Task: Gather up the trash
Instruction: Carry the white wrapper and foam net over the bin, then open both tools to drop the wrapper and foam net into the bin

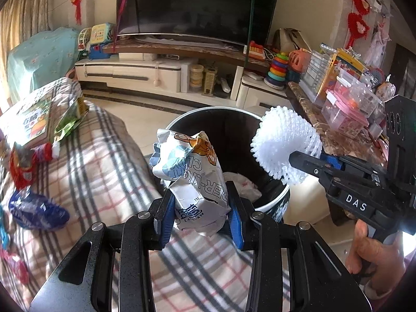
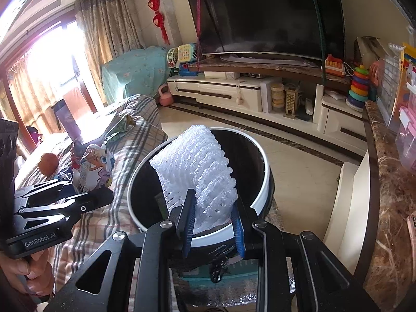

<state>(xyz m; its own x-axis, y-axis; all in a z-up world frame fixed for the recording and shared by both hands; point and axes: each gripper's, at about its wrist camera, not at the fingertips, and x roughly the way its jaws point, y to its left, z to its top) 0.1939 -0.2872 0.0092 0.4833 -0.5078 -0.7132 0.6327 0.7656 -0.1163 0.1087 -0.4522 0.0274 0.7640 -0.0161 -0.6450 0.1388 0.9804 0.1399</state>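
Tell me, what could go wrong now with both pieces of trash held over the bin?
The crumpled white printed clay packet hangs near the round black bin's white rim, so it might fall onto the plaid blanket. The white foam net sleeve is springy and could bounce out.

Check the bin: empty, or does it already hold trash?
Not empty: white crumpled trash lies at the bottom of the bin; how full it is cannot be told.
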